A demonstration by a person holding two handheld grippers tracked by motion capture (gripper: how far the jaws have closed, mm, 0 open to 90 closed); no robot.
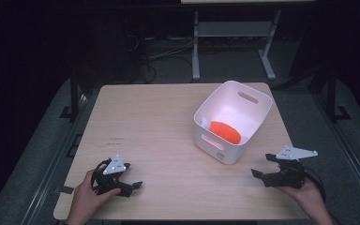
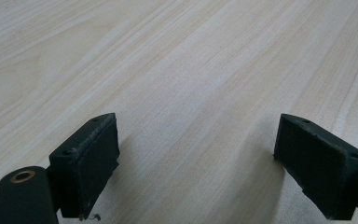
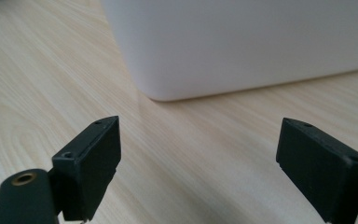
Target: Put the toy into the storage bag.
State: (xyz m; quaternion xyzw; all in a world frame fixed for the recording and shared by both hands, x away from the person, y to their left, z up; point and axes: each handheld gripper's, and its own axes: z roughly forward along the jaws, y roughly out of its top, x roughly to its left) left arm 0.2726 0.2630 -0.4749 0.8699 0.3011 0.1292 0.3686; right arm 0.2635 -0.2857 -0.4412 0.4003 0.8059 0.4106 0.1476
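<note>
A white plastic bin (image 1: 255,108) stands on the right half of the wooden table (image 1: 150,126), and an orange object (image 1: 225,131) lies inside it beside something white. My left gripper (image 1: 130,175) rests near the table's front left, held by a hand, its jaws wide apart with bare wood between them (image 2: 196,158). My right gripper (image 1: 261,166) is at the front right, just short of the bin's near corner, also open and empty. In the right gripper view the bin's white wall (image 3: 242,42) rises close ahead of the gripper (image 3: 198,161).
The table's front edge runs just below both hands. Beyond the far edge stand the legs of a metal frame (image 1: 196,47) and loose cables (image 1: 145,56) on a dark floor. Bare wood stretches between the two grippers and across the left half.
</note>
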